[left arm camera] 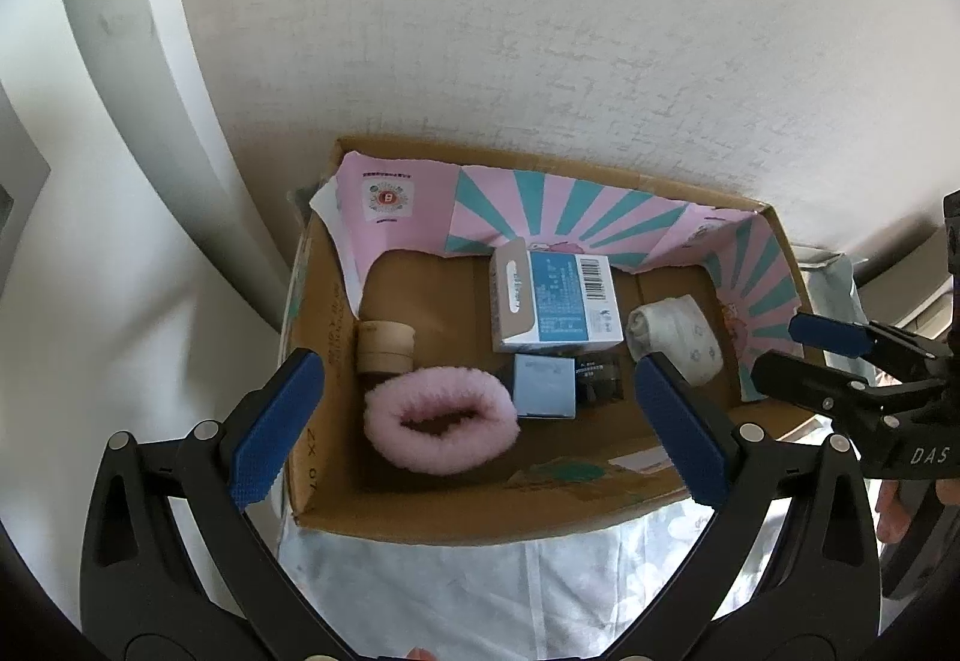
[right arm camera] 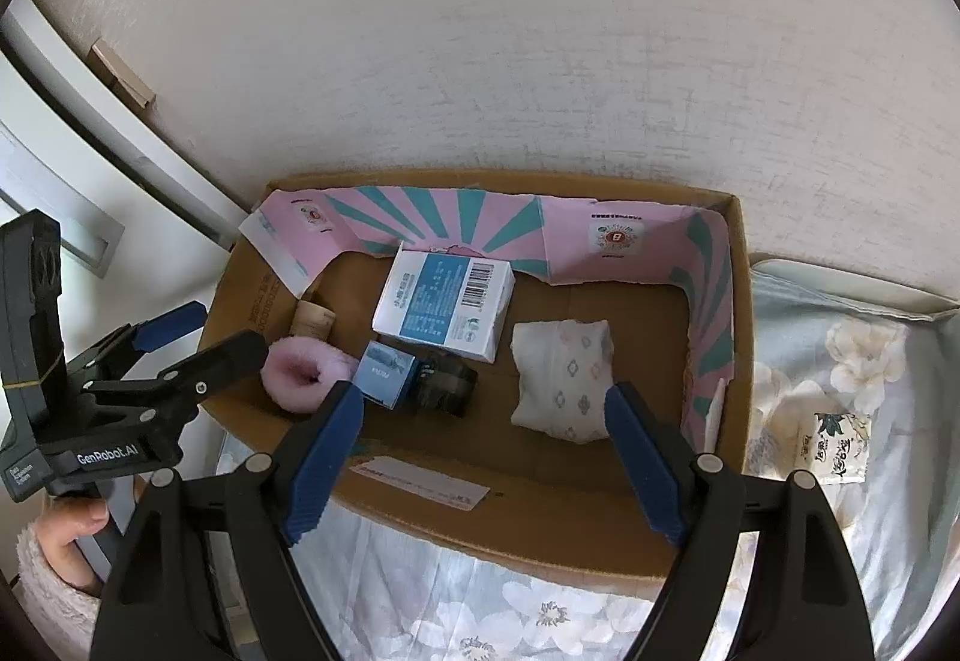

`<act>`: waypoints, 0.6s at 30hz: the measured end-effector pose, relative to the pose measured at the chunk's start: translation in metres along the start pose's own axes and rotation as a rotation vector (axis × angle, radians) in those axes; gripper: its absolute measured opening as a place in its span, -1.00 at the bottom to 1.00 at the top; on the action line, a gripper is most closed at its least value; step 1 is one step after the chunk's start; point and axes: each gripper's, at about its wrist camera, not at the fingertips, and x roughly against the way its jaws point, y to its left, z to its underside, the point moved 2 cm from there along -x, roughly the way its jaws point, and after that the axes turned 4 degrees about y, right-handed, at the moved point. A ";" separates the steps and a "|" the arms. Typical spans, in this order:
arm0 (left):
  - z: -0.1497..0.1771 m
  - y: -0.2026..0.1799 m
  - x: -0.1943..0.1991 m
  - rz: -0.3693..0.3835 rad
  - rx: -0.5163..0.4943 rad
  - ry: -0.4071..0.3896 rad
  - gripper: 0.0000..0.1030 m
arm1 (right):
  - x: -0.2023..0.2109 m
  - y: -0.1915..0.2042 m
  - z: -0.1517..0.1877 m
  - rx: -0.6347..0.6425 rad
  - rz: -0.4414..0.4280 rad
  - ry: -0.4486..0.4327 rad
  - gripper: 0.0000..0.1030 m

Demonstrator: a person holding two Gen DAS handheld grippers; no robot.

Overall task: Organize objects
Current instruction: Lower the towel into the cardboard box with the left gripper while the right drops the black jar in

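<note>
Soft, even daylight fills both fisheye views, bright on the textured off-white wall (left arm camera: 540, 31) and dimmer inside the open brown cardboard box (left arm camera: 420, 511), whose near wall throws a shadow across its floor. The fluffy pink ring (left arm camera: 441, 421) is dark in its hollow, and the small black item (right arm camera: 444, 382) is too murky to read. No harsh glare shows, though the pale floral bedsheet (right arm camera: 840, 361) looks slightly washed out. Straight lines bow hard toward the rims, where a black vignette closes each frame. Detail is soft throughout, and print on the white and blue carton (right arm camera: 444, 301) is illegible
</note>
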 end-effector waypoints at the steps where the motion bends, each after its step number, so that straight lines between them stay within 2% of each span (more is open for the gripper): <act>1: 0.000 0.000 0.000 0.001 -0.001 0.000 1.00 | 0.000 0.000 0.000 0.001 -0.003 0.006 0.55; 11: 0.009 -0.011 0.020 0.013 0.001 -0.004 1.00 | 0.020 0.001 0.008 0.009 -0.002 -0.017 0.55; 18: 0.019 -0.039 0.043 0.039 -0.011 -0.031 0.99 | 0.045 -0.009 0.018 0.013 0.030 -0.028 0.55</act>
